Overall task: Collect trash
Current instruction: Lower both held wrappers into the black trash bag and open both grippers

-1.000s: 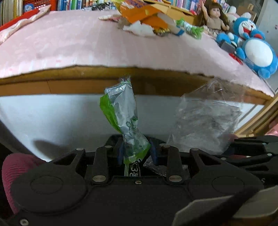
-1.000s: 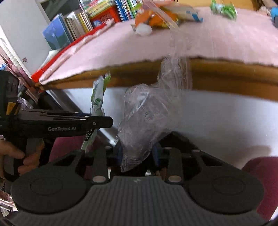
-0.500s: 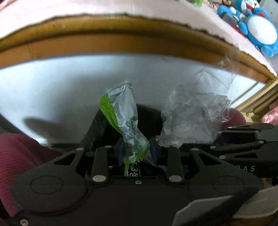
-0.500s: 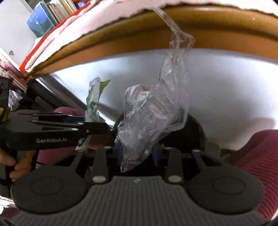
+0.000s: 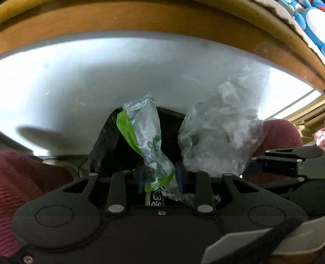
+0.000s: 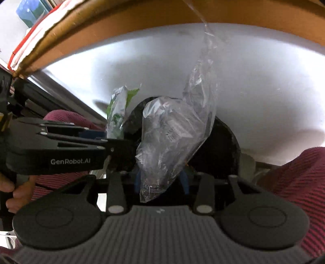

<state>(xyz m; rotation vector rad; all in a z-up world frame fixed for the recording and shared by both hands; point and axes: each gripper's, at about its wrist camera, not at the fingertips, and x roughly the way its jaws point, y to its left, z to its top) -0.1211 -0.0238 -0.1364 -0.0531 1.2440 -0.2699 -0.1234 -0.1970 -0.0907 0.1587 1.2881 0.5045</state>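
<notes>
Two crumpled wrappers — green-and-silver wrapper (image 5: 145, 138), clear bag (image 6: 172, 140).

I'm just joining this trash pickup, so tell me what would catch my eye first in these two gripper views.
Two pieces of trash held up side by side: a green and clear wrapper pinched in the left gripper, and a crumpled clear plastic bag between the fingers of the right gripper, whose jaws are opening. Just beyond both sits a dark bin with a black liner, below a wooden table edge.
</notes>
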